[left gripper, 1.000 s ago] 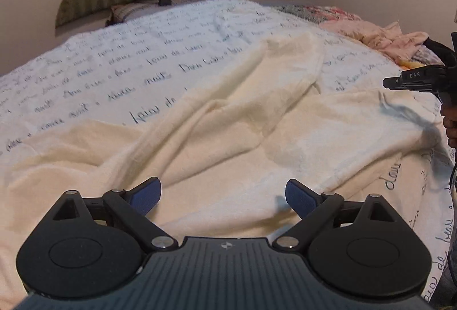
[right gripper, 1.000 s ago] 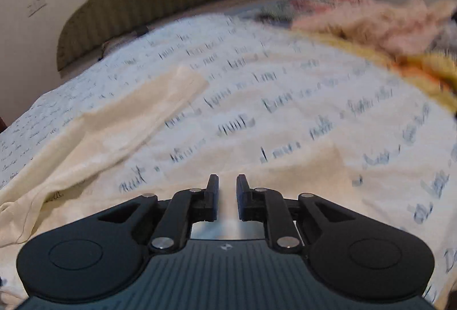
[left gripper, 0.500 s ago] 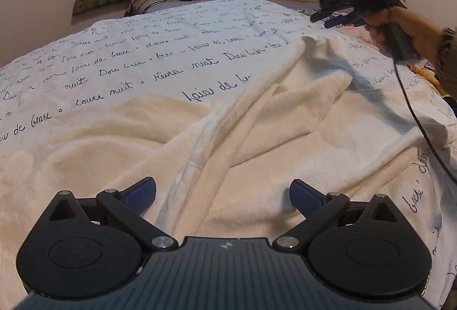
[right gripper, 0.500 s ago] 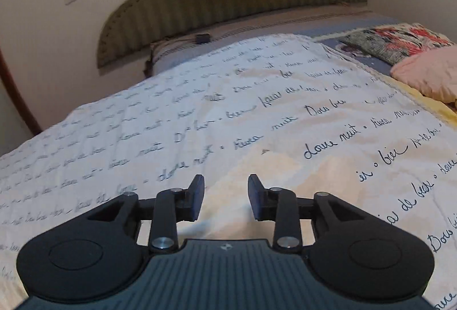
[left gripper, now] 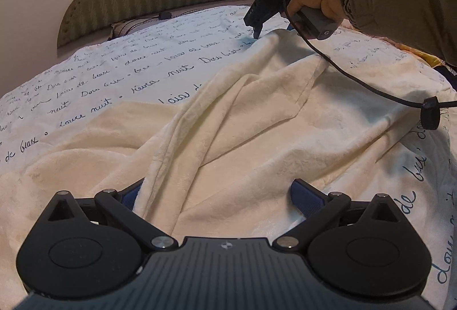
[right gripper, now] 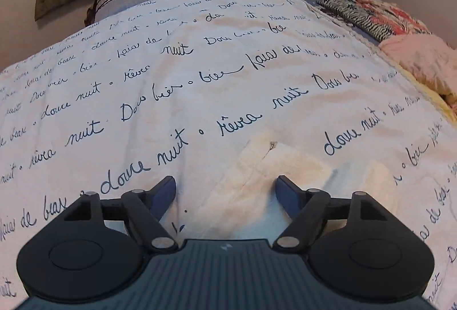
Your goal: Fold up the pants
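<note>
**Cream pants sprawled on the bed, both claws released**

The pants lie rumpled on the script-print bedspread. Left gripper gapes wide right over the fabric. Right gripper, jaws just opening, hovers over the far cuff, gripping nothing.

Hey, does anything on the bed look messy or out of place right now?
Yes. The cream pants lie rumpled on the bedspread, with long diagonal creases and one layer bunched over another. Clothes are piled at the bed's far right edge.
</note>
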Motion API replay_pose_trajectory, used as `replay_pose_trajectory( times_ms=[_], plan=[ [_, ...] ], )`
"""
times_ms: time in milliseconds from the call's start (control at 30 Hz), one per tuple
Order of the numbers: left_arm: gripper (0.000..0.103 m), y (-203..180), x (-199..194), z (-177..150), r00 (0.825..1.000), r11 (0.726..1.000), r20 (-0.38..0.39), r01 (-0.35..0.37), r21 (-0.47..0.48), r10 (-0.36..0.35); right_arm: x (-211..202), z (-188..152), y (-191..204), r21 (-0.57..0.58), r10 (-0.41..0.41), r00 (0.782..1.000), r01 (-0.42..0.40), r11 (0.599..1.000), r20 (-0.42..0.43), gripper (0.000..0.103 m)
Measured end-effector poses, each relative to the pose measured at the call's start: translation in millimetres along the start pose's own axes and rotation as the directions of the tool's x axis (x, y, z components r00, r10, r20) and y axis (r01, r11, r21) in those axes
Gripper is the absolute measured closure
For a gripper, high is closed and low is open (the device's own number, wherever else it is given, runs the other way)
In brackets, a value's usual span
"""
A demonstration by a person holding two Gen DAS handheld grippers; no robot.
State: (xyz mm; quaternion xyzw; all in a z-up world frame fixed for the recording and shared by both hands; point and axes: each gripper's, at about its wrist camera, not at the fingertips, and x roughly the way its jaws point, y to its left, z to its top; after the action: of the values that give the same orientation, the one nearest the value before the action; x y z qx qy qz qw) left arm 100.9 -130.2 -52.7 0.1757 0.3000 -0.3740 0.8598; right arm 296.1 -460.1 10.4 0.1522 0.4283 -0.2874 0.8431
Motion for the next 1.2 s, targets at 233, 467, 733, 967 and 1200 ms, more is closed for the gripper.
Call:
replay_pose_trajectory(
  times_ms=[233, 467, 733, 967, 1200],
  plan=[
    [0.0, 1.7, -2.1, 0.7, 1.0, 1.0, 0.004, 0.01, -0.007, -0.01, -43.3, -17.8, -60.4, 0.172, 0.154, 0.975, -0.182, 0.968, 0.163, 0.095],
    [0.001, 9.7, -7.7, 5.1, 0.997, 0.995, -0.003, 0.073, -0.061, -0.073, -151.4, -91.9, -181.1, 0.377, 0.311, 0.828, -0.505, 0.776, 0.467, 0.096],
    [0.009, 16.2, -5.9, 13.9, 0.994, 0.984, -0.013, 0.101, -0.149, -0.104, -211.2, -222.9, -277.8, 0.534, 0.235, 0.838, -0.505, 0.678, 0.493, 0.096],
    [0.011, -5.1, -6.8, 14.8, 0.997, 0.994, -0.022, 0.075, -0.081, -0.077, -163.8, -265.6, -293.2, 0.665, 0.287, 0.884, -0.466, 0.584, 0.368, 0.09],
    [0.011, 1.9, -6.6, 11.2, 0.999, 0.994, -0.036, 0.01, -0.112, -0.014, -134.5, -247.4, -285.9, 0.66, 0.34, 0.854, -0.52, 0.542, 0.394, 0.082]
  ],
)
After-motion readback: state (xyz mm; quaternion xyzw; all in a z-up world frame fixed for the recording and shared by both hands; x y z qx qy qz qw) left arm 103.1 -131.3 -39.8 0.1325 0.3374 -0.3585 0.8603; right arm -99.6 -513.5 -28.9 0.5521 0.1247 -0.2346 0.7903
